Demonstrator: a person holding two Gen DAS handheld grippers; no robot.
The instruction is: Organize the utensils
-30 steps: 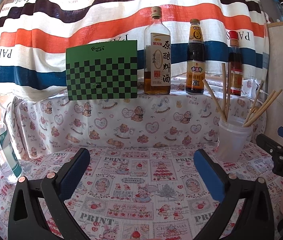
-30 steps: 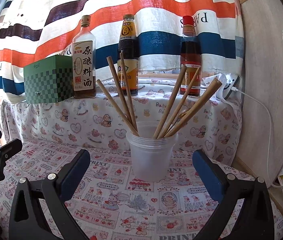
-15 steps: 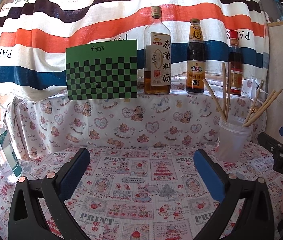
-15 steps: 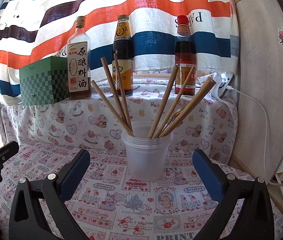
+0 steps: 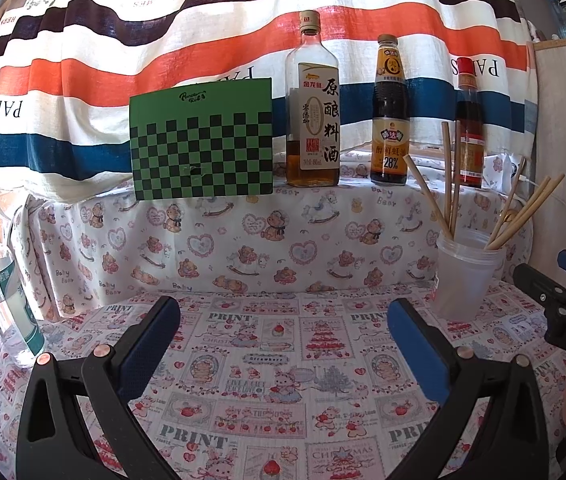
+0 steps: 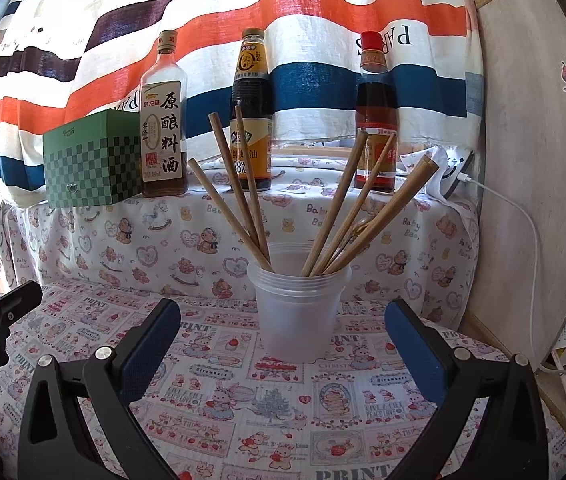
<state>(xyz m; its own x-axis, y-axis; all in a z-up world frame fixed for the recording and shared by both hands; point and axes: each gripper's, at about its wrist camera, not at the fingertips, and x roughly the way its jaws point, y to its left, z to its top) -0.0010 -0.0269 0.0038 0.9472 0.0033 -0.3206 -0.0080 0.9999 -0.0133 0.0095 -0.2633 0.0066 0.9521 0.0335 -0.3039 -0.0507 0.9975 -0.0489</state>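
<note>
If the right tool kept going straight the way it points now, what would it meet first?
Most likely the translucent plastic cup holding the chopsticks, which stands straight ahead, centred between the open right tool fingers. Only tablecloth shows before it; depth is hard to judge.

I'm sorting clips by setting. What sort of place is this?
Probably a home kitchen corner: sauce bottles on a cloth-draped shelf, chopsticks in a plastic cup, a printed tablecloth.

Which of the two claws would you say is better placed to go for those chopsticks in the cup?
Probably the right claw: it is open with the cup of chopsticks straight ahead between its fingers. The left claw, also open, faces bare cloth, with the cup off to its right.
</note>
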